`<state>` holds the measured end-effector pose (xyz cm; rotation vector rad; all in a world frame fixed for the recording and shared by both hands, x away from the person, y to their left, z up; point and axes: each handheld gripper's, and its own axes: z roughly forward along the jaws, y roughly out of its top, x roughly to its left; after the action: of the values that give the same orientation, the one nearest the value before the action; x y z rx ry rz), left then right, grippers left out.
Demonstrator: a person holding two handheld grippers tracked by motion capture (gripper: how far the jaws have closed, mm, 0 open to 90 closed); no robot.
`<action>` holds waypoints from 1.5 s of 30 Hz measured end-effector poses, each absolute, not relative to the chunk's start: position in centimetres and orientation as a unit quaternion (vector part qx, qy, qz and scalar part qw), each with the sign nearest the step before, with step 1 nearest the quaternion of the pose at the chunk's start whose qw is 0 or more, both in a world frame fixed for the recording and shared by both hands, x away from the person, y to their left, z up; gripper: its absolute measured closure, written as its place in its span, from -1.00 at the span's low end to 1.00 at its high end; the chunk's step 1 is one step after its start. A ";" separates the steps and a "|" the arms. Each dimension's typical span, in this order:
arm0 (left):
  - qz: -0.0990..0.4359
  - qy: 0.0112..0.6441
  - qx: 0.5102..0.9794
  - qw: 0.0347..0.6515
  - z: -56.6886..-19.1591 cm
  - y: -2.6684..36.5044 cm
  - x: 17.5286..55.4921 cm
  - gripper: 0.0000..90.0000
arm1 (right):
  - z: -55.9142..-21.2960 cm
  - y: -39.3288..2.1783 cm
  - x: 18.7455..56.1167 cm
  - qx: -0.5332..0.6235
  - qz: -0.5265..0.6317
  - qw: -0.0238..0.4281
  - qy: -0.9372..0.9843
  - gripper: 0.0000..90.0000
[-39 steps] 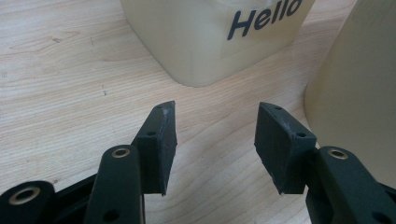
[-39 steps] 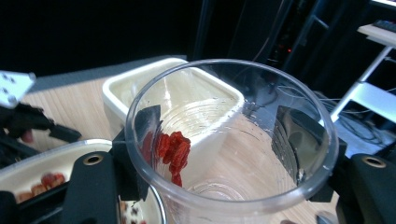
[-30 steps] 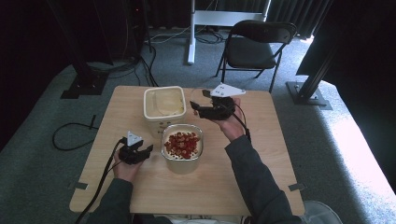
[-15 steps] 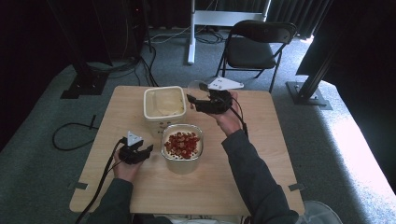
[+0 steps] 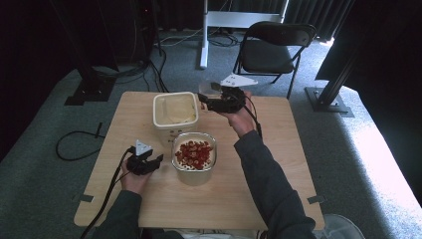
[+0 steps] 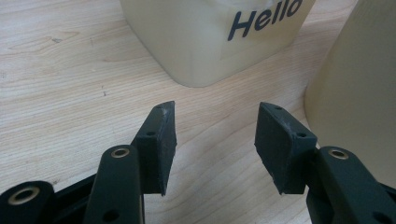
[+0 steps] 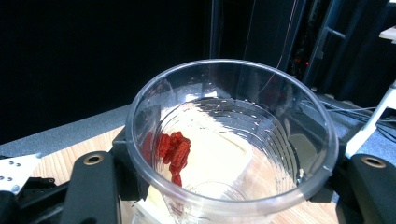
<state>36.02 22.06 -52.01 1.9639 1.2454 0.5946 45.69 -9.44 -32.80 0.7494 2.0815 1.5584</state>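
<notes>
A: From the high view, what sits on the counter [image 5: 278,149]?

B: A cream tub [image 5: 175,110] toward the far side, and just in front of it a clear container of red pieces [image 5: 194,155]. The left gripper [image 5: 158,159] rests low beside that container. The right gripper [image 5: 205,101] is raised near the tub's far right corner, grasping a clear plastic cup [image 5: 210,89].

A: And the left gripper view?

B: Its jaws stand apart, released, with bare wood between them. The cream tub [image 6: 210,37], printed "Hello", is ahead; a second pale wall [image 6: 359,102] rises at the right.

A: The right gripper view?

B: The jaws are clenched on the cup [image 7: 233,140] from both sides. It is tilted, mouth toward the camera, with a few red pieces [image 7: 173,151] clinging inside its wall.
</notes>
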 end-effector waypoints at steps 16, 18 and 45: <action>0.230 0.483 0.763 0.363 -52.0 22.1 36.1 0.09 | -34.2 -8.5 47.8 0.275 0.554 0.208 0.758 -0.27; 0.230 0.484 0.762 0.363 -52.0 22.1 36.1 0.09 | -34.4 -8.4 48.0 0.277 0.556 0.205 0.757 -0.27; 0.229 0.484 0.762 0.363 -51.9 22.2 36.0 0.09 | -35.9 -6.1 49.1 0.273 0.564 0.178 0.759 -0.29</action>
<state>36.00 22.20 -51.94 1.9620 1.2458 0.5898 49.13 -6.15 -35.85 0.7721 2.1473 1.5947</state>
